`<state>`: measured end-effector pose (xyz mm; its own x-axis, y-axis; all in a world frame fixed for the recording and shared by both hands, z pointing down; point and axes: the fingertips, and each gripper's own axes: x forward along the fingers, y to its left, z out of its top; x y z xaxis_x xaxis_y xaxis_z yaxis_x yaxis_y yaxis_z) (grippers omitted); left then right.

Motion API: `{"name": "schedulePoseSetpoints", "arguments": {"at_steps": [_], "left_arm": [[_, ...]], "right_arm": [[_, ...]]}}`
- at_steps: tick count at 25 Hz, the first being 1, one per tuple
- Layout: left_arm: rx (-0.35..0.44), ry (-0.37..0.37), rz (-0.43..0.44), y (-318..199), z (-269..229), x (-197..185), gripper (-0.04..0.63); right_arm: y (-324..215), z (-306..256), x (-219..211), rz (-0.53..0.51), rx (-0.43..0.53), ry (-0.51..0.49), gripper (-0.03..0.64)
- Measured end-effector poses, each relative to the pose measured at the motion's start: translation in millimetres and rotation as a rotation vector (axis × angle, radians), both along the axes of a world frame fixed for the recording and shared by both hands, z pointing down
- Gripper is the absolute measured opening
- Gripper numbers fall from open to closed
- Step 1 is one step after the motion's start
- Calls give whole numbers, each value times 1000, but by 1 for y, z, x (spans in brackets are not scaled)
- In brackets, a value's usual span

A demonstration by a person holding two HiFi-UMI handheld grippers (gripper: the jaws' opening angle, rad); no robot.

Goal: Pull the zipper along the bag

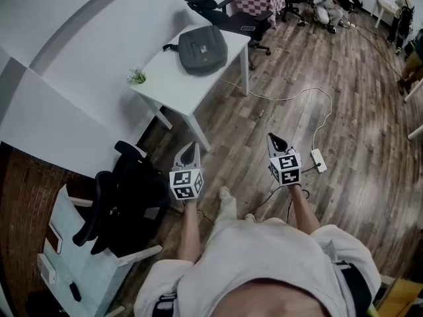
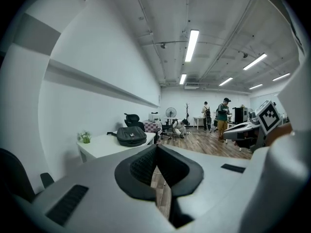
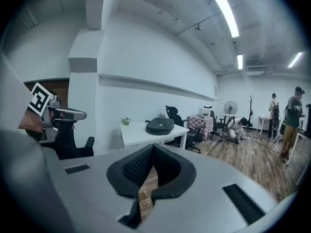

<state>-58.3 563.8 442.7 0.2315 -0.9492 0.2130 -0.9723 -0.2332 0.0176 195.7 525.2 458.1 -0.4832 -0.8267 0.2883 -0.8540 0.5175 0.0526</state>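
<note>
A dark grey bag (image 1: 203,49) lies flat on the far end of a white table (image 1: 169,79), well ahead of me. It also shows in the left gripper view as the bag (image 2: 131,136) and in the right gripper view as the bag (image 3: 160,125). My left gripper (image 1: 191,148) and right gripper (image 1: 273,138) are held out over the wooden floor, far short of the table. Both are shut with nothing between their pads. The left gripper's tips (image 2: 156,147) and the right gripper's tips (image 3: 153,146) point toward the table. The zipper is too small to make out.
A small potted plant (image 1: 137,76) stands on the table's near corner. A black office chair (image 1: 125,203) is at my left, and another chair (image 1: 225,12) stands behind the table. A power strip (image 1: 318,160) with its cable lies on the floor. People stand at the room's far end (image 2: 222,118).
</note>
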Motion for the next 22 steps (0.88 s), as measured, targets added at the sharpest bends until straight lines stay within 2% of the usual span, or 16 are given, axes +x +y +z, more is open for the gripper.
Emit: {"name": "schedulePoseSetpoints", "arguments": {"at_steps": [6,14,22], "left_arm": [[-15,8,10,-49,14,-7,26],[-27,14,77,-162,29,-13,26],[-29,26,108,-277,20,-51,26]], "right_arm": [[-45,3,-7,0,21,-8,14],[-137,18,-21,42,-14,17,14],[-245,10,-62,78,-38,28,14]]}}
